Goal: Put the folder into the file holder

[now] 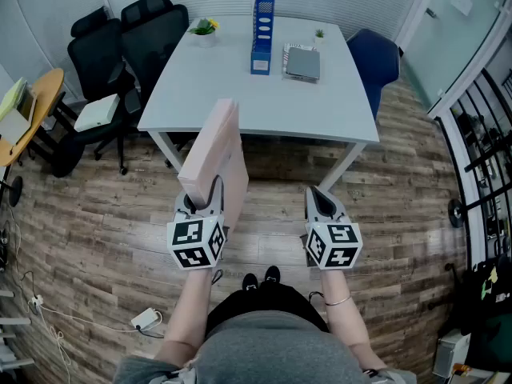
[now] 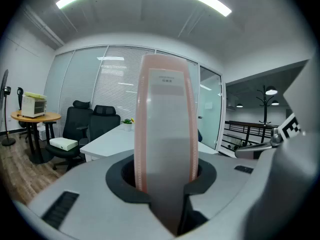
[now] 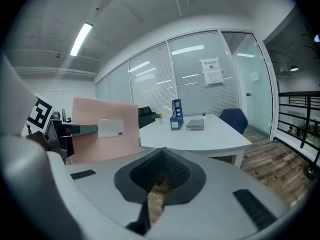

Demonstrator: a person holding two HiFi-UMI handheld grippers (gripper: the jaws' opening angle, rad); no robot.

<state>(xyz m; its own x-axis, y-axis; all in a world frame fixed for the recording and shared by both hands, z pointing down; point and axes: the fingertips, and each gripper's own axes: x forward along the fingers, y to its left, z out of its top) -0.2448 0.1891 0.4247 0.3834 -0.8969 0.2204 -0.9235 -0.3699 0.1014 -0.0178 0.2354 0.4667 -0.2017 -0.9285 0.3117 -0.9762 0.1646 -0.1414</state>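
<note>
A pink folder (image 1: 214,154) stands on edge in my left gripper (image 1: 204,200), which is shut on its lower end. In the left gripper view the folder's spine (image 2: 165,134) with a grey label fills the gap between the jaws. The blue file holder (image 1: 262,34) stands upright at the far side of the white table (image 1: 240,94), well ahead of both grippers. My right gripper (image 1: 322,198) is level with the left one, shut, with nothing in it. The right gripper view shows the folder (image 3: 102,134) at the left and the file holder (image 3: 176,115) far off.
A grey stack of files (image 1: 303,62) lies right of the file holder. A small plant (image 1: 205,29) sits at the table's far left corner. Two black chairs (image 1: 120,46) stand left of the table, a blue chair (image 1: 376,58) to its right. A round wooden table (image 1: 32,102) is at far left.
</note>
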